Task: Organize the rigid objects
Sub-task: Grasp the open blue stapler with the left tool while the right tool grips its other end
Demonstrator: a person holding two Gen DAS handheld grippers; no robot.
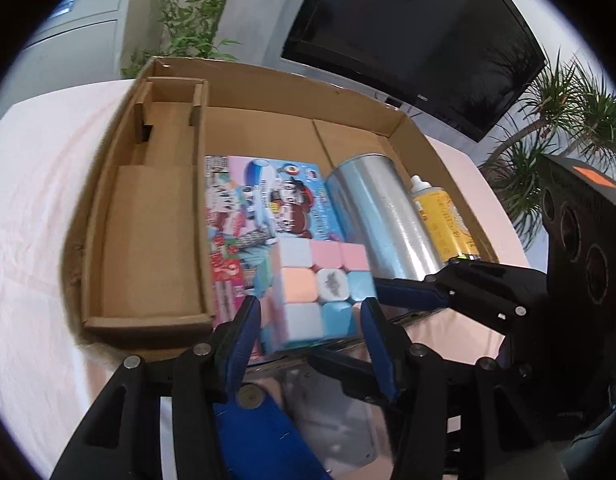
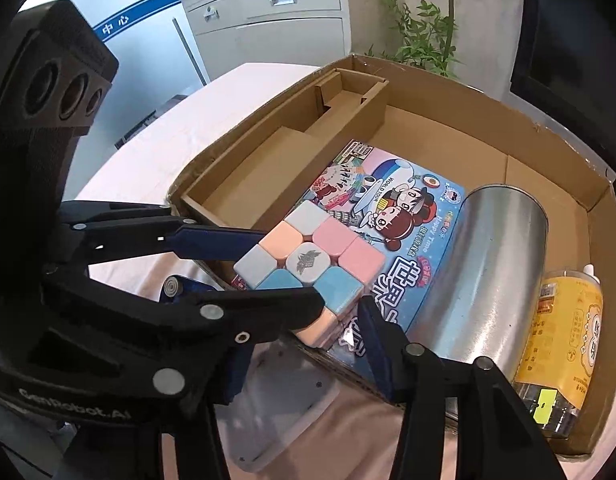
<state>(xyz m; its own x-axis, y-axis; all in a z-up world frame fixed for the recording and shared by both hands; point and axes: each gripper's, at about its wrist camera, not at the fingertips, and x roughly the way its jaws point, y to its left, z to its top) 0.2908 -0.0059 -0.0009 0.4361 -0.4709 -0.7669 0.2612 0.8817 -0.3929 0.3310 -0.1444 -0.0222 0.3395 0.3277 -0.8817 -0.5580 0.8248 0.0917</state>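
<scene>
Pretty far along by the looks of it: the illustrated game box (image 2: 392, 216), steel canister (image 2: 484, 276) and yellow bottle (image 2: 564, 328) are already laid in the cardboard box (image 2: 460, 96). The pastel puzzle cube (image 2: 308, 264) is sat on the game box and bracketed by the left gripper (image 1: 312, 312), though a firm pinch can't be told, and the same goes for the right gripper (image 2: 340, 304) beside it.

Both tongs (image 1: 308, 316) (image 2: 340, 312) half-open, angled down

1. The cube (image 2: 308, 260) has pastel tiles: pink, peach, sky blue and pale grey, with a grey emblem on the white centre tile
2. The flat box (image 2: 392, 216) under it is blue and pink, printed with cartoon figures
3. The can (image 2: 488, 268) is plain brushed silver
4. The bottle (image 2: 564, 328) is yellow with a white cap
5. The carton (image 1: 147, 216) is bare brown cardboard on a pale pink cloth (image 1: 35, 208)
6. The gripper fingers (image 1: 243, 332) are dark blue on black arms
</scene>
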